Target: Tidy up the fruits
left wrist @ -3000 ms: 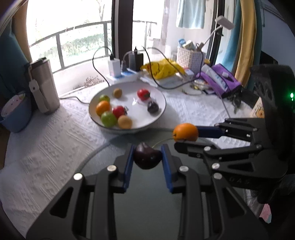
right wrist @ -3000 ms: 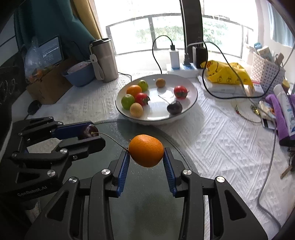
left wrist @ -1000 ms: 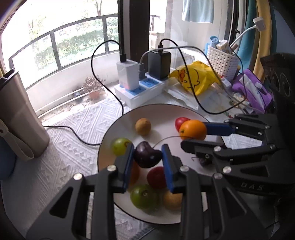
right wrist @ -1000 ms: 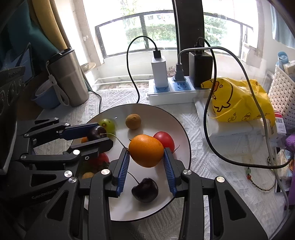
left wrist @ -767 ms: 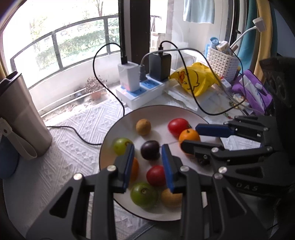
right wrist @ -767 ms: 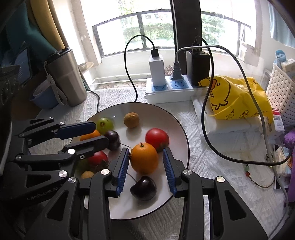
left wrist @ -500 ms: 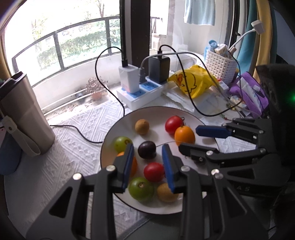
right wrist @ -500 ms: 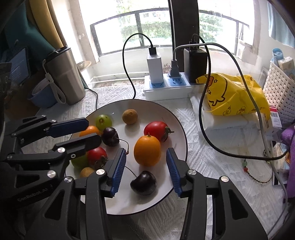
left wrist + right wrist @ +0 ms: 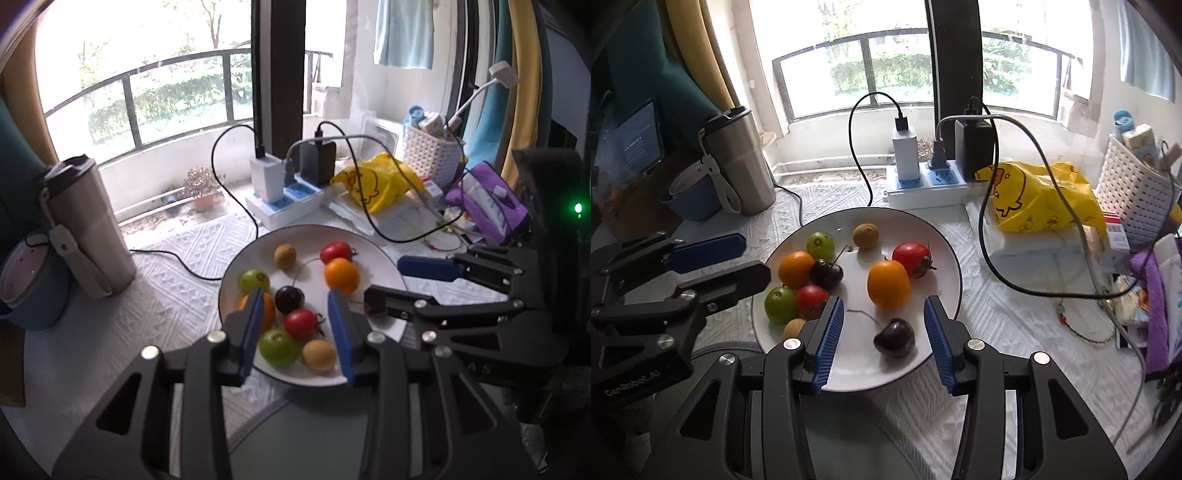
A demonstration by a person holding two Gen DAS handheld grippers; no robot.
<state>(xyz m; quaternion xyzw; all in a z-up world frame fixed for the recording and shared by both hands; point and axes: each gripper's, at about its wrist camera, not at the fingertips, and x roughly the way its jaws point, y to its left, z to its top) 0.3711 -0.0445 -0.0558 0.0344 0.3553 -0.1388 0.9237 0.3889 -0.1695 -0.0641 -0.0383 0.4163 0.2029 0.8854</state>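
A white plate (image 9: 942, 251) holds several fruits on the white tablecloth. An orange (image 9: 888, 283) lies mid-plate beside a red tomato (image 9: 911, 258). A dark cherry (image 9: 826, 274) lies next to a second orange (image 9: 796, 268); another cherry (image 9: 894, 338) lies near the front rim. My right gripper (image 9: 882, 332) is open and empty above the plate's near edge. My left gripper (image 9: 295, 325) is open and empty over the plate (image 9: 376, 258), with the cherry (image 9: 290, 299) and the orange (image 9: 341, 276) just beyond its fingers.
A steel tumbler (image 9: 738, 162) and a blue bowl (image 9: 690, 195) stand at the left. A power strip (image 9: 923, 188) with chargers and cables lies behind the plate. A yellow bag (image 9: 1038, 199), a white basket (image 9: 1134, 199) and purple items (image 9: 487, 206) crowd the right.
Both grippers carried their fruit to the plate, opened and let go: the cherry from the left, the orange from the right. Both have since drawn back a little, with the jaws wider.
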